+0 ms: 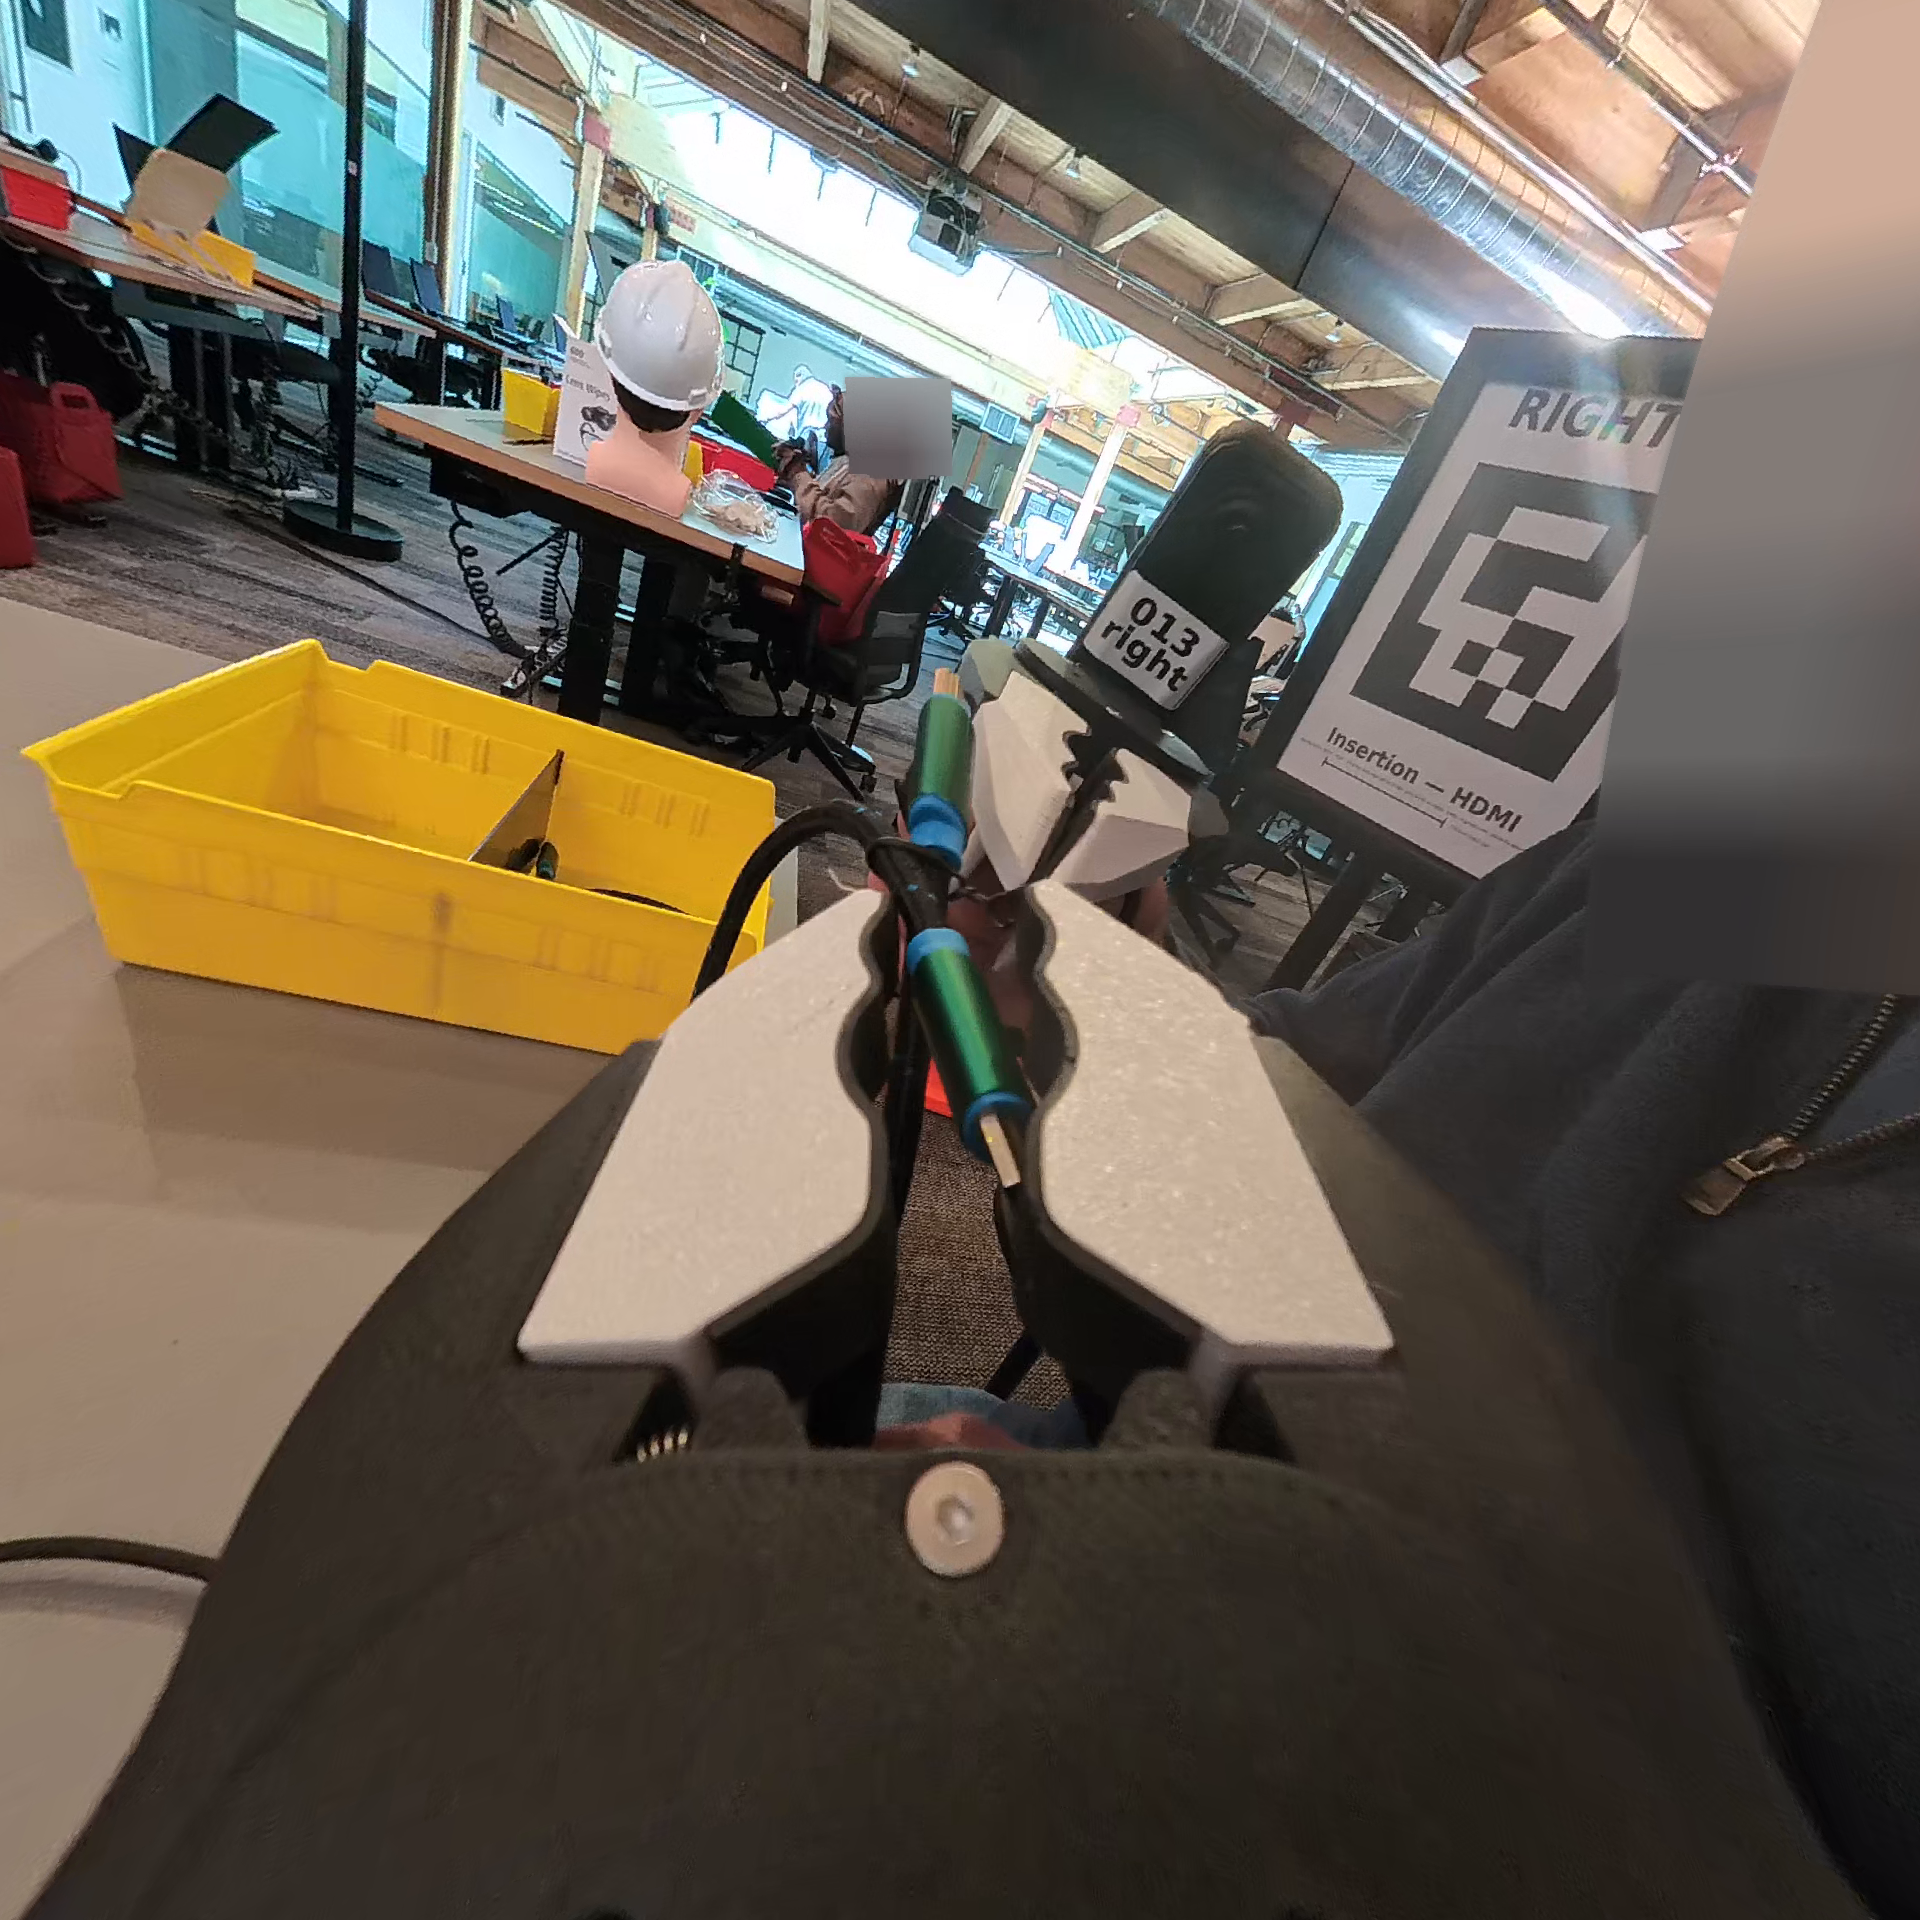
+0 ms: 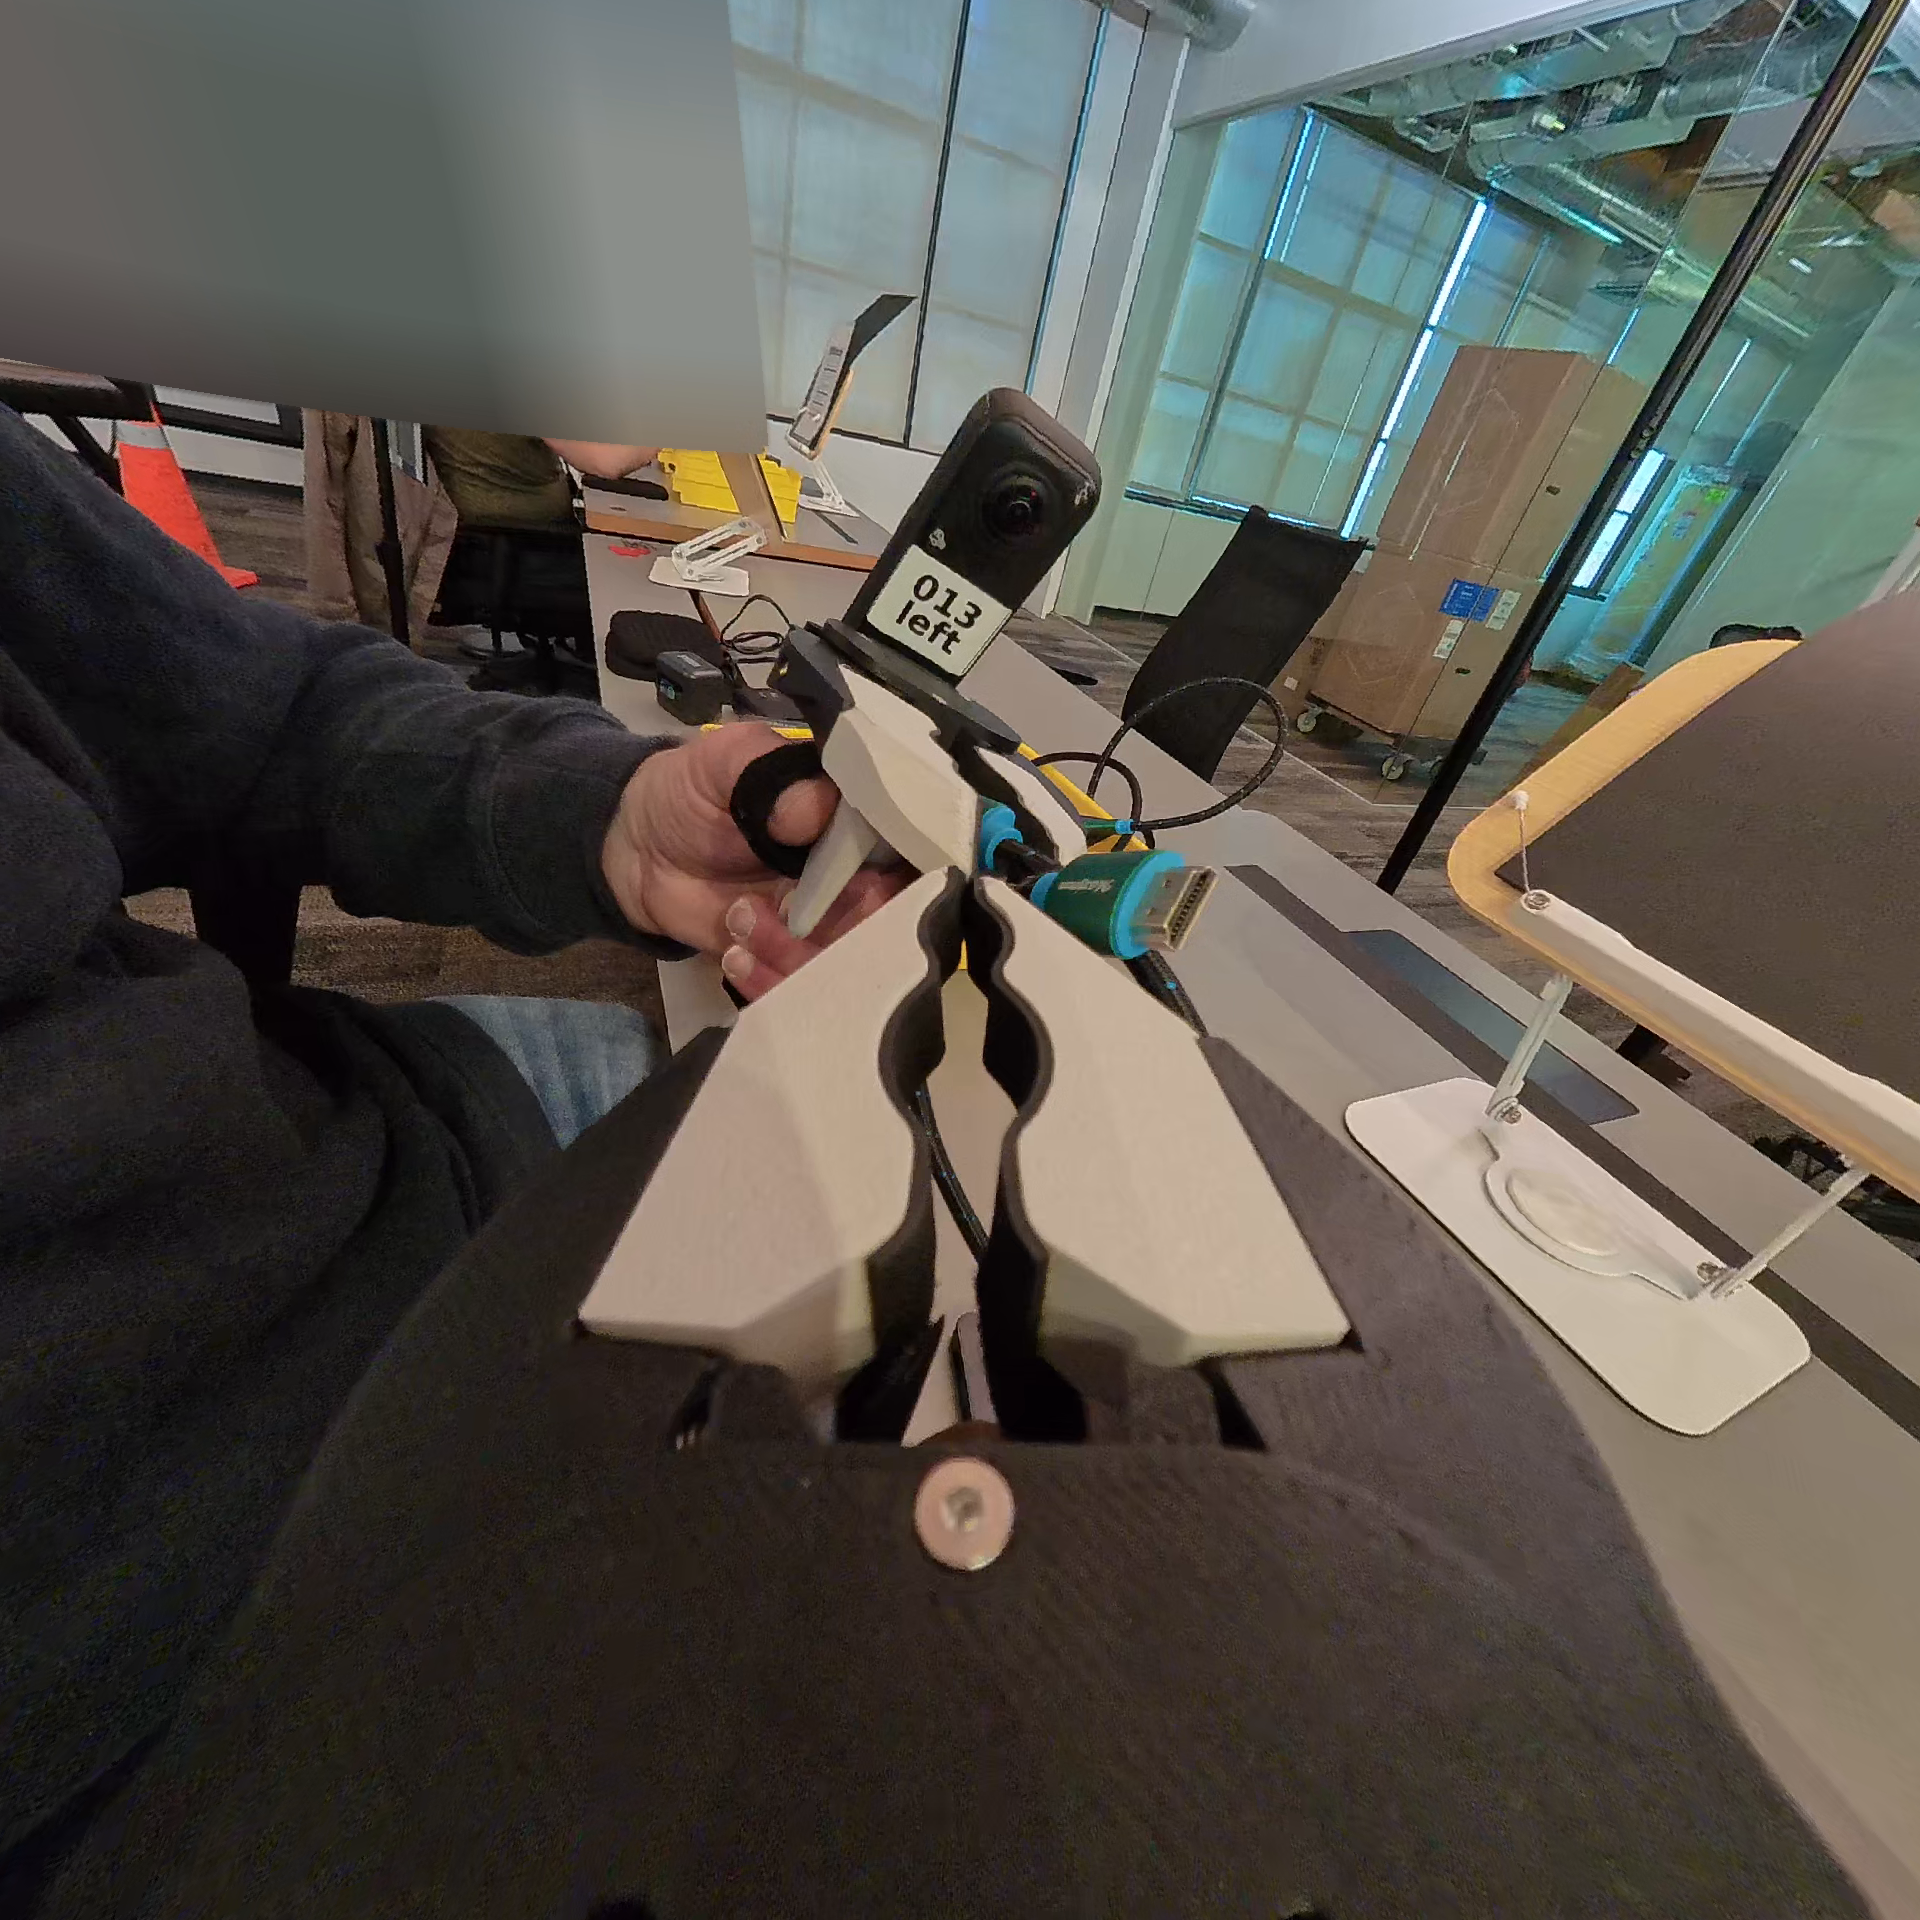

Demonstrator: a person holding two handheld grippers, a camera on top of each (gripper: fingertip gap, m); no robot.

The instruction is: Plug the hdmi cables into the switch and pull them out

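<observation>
Sitting on the grey table, the yellow bin holds cable ends beside its divider. Left tongs nearly closed around one green plug; right tongs pinched on cable

I have my left gripper and right gripper tip to tip above the table edge, both nearly closed, my hand gripping the left one's handle.

I read this as an open-plan lab office: exposed timber ceiling with silver duct at twelve o'clock, long wood-topped workbench, glass partition walls.
</observation>
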